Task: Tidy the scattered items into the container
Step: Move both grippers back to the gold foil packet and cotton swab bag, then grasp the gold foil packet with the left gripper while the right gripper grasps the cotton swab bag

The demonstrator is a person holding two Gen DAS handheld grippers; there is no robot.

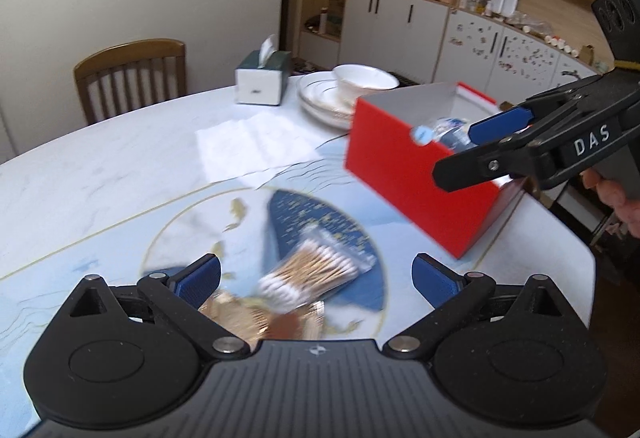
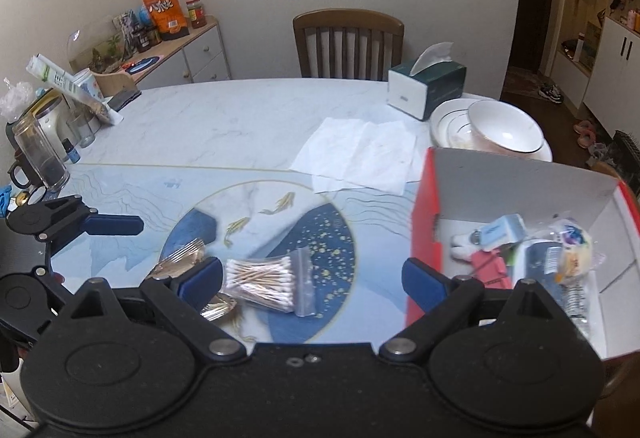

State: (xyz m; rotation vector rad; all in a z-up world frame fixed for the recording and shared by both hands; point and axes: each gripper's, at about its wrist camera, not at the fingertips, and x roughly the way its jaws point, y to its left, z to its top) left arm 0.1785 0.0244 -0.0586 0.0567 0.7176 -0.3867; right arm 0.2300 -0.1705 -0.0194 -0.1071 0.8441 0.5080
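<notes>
Left wrist view: left gripper [image 1: 316, 274] is seen wide open, nothing held, poised over the bag of cotton swabs [image 1: 316, 272] lying on the table [image 1: 120, 174]. A gold foil packet [image 1: 236, 314] is partly tucked under the bag, touching it. Right gripper [image 2: 312, 274] is also spread wide and empty, beside the red box [image 2: 424, 238].

Risks, as judged: the slippery plastic bag could be pinched only at an edge and slide out; the foil packet could be dragged or pushed aside with it; the two grippers are near each other at the box and could be knocked together.

Red box, standing near the bag, is already partly filled: a small bottle, a pink item, a round wrapped snack, other packets not identified. Stacked plates with a bowl [image 2: 504, 130] appear empty.
</notes>
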